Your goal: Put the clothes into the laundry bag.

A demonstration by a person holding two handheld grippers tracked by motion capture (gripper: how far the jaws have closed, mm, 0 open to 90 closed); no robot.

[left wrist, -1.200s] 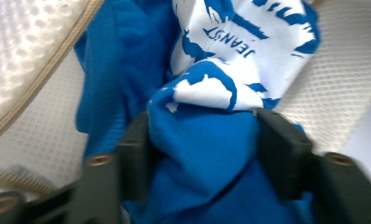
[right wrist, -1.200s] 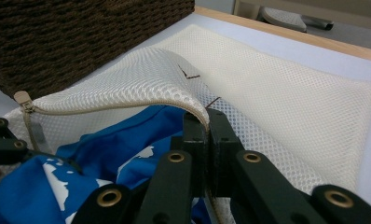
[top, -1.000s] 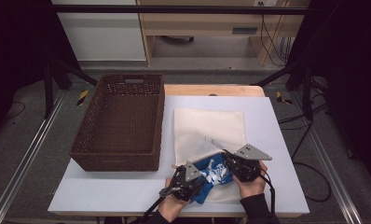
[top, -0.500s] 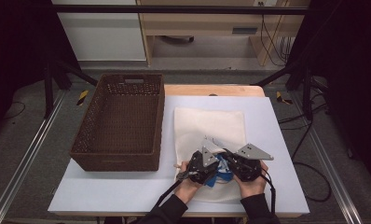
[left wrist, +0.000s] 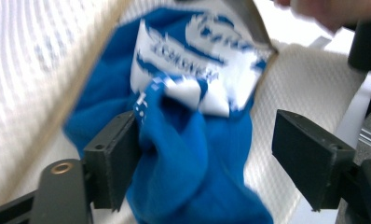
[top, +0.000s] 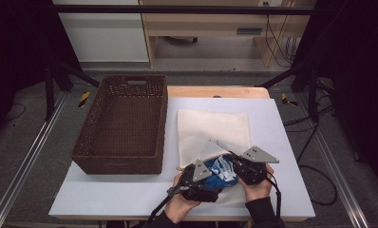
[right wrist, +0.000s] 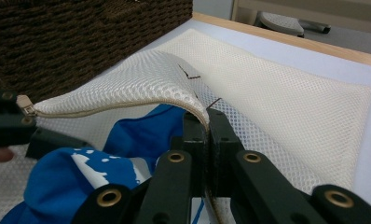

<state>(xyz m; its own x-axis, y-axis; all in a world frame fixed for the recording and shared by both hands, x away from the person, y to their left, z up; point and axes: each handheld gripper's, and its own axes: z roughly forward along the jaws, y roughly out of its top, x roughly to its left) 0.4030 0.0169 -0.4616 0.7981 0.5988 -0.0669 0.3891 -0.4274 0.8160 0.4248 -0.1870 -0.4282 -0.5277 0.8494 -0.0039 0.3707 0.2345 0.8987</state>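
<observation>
A cream mesh bag (top: 213,126) lies flat on the white table (top: 130,194). My right gripper (top: 231,160) is shut on the bag's zipper edge (right wrist: 127,100) and holds that flap lifted. A blue garment with white print (top: 223,171) sits bunched at the bag's mouth, partly under the flap. My left gripper (top: 212,179) is at the garment from the near left. Its jaws have just been opening and now stand open. In the left gripper view the blue garment (left wrist: 183,186) lies between them, against one pad (left wrist: 116,156) and apart from the other.
A dark brown wicker basket (top: 123,128) stands to the left of the bag, close to its edge. The table's front edge runs just behind both hands. Floor rails and black stand legs flank the table.
The left gripper pushed forward with the blue garment toward the bag's mouth, then drew back a little and let go of it. The right gripper kept still on the zipper edge.
</observation>
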